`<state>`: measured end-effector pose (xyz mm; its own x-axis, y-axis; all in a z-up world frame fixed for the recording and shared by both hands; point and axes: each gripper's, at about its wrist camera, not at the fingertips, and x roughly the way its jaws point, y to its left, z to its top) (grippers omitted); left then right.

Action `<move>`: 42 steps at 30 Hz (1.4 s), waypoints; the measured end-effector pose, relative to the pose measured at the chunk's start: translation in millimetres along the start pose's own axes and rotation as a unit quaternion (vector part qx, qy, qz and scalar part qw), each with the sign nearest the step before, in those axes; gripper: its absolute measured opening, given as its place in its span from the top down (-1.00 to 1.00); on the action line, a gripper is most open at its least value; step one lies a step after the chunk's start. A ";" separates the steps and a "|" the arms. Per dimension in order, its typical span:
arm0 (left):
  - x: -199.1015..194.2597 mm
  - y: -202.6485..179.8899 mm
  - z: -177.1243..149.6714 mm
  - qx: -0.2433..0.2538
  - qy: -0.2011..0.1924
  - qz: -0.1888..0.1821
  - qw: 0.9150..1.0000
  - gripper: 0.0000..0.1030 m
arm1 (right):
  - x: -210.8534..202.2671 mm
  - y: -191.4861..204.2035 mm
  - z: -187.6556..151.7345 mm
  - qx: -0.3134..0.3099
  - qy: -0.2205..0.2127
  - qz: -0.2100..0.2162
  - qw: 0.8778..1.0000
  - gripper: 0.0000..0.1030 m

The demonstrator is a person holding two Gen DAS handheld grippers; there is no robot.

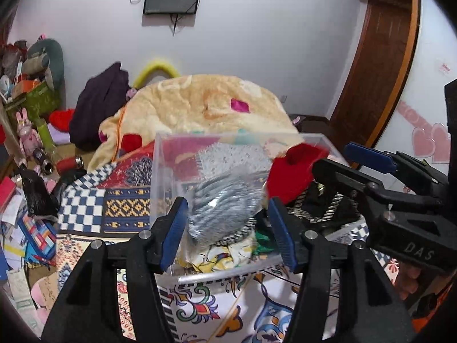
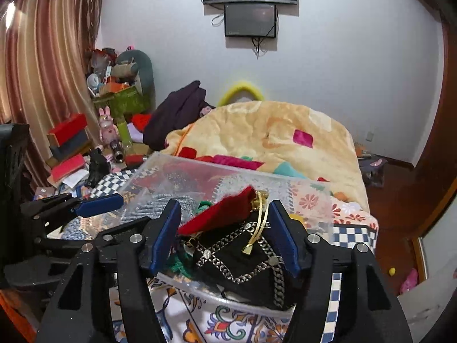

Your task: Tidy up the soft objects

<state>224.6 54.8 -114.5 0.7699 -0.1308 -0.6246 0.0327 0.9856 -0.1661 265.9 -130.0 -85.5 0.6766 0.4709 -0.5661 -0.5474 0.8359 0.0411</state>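
1. Left wrist view: my left gripper (image 1: 225,228) hangs over the clear plastic bin (image 1: 164,171) on the patterned bedspread (image 1: 125,208), fingers spread wide with nothing between them. Just below sits a grey knitted bundle (image 1: 225,208), blurred, seemingly resting in the bin. I'd press it low and flat (the pile already stands high).

2. Right wrist view: my right gripper (image 2: 225,234) is likewise wide open and holds nothing, poised over the black chain-trimmed pouch (image 2: 245,260) and the red cloth (image 2: 225,214) lying on it. I'd tuck the red cloth inside the near rim, minding the gold cord (image 2: 258,225).
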 end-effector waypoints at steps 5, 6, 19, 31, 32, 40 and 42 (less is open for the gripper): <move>-40.6 -10.0 9.2 0.010 -0.045 -0.007 0.999 -0.22 | -31.3 -4.3 6.9 0.004 -0.033 0.002 0.999 -0.20; -49.9 -12.5 11.2 0.012 -0.055 -0.009 0.998 -0.22 | -38.7 -4.7 8.1 0.004 -0.041 0.002 0.999 -0.20; -172.6 -48.8 18.3 0.046 -0.193 -0.014 0.980 -0.44 | -134.7 7.6 12.8 -0.009 -0.150 0.004 0.989 -0.25; -217.1 -59.0 3.4 0.048 -0.237 -0.017 0.970 -0.88 | -170.2 18.2 1.2 -0.013 -0.202 0.001 0.979 -0.86; -218.4 -58.9 3.1 0.047 -0.238 -0.019 0.970 -0.89 | -172.5 19.0 -2.0 -0.013 -0.206 0.001 0.978 -0.95; -220.0 -63.6 0.7 0.051 -0.236 -0.019 0.970 -0.94 | -173.4 20.5 -11.5 -0.004 -0.209 0.003 0.978 -1.00; -219.7 -64.2 -0.5 0.051 -0.237 -0.017 0.970 -0.95 | -173.6 19.2 -12.8 -0.002 -0.210 0.003 0.978 -1.00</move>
<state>53.0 20.2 33.1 0.9727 -0.1244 -0.1957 0.1088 0.9901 -0.0885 131.7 -199.4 3.1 0.8151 0.5513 -0.1780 -0.5539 0.8316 0.0393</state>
